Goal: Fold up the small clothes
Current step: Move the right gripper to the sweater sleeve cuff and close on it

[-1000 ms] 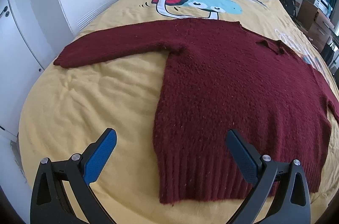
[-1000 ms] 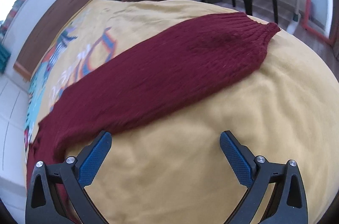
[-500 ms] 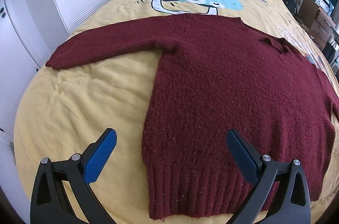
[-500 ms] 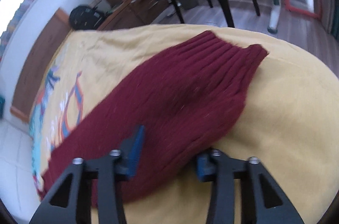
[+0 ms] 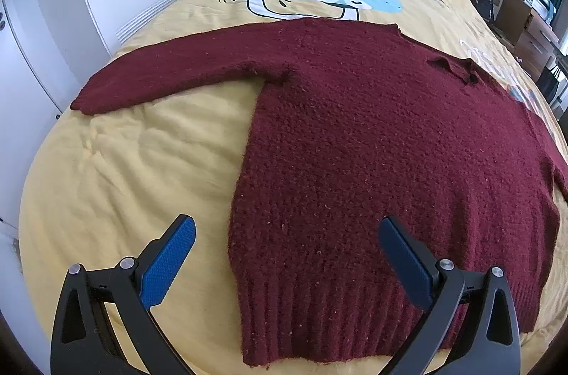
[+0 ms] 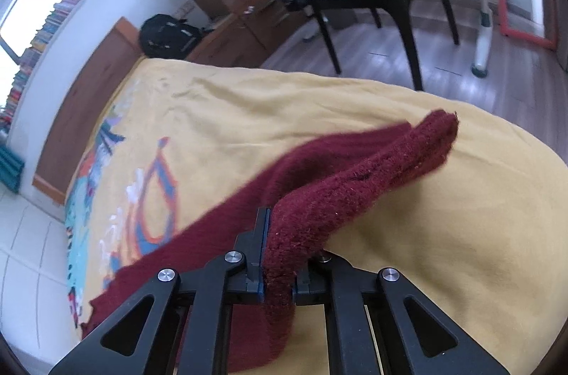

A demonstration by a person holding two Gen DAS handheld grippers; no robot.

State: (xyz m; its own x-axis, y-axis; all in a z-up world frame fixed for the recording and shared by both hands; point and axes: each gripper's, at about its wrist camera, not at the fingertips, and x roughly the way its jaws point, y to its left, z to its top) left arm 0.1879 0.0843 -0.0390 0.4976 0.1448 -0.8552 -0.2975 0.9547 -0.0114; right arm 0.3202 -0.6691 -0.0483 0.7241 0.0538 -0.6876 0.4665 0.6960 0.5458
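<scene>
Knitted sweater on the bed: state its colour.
Dark maroon sweater, plain knit; clearest in the left wrist view.

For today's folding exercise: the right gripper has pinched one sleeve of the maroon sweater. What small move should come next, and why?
Probably carry the sleeve inward across the sweater's body: the right gripper is shut on it, and the body lies flat on the bed.

So the right claw (image 6: 278, 272), wide open over the bed 1 second back, has just snapped closed on the sweater sleeve (image 6: 358, 183). The sleeve was lying flat, now it's pinched up off the yellow bedspread (image 6: 443, 233).
</scene>
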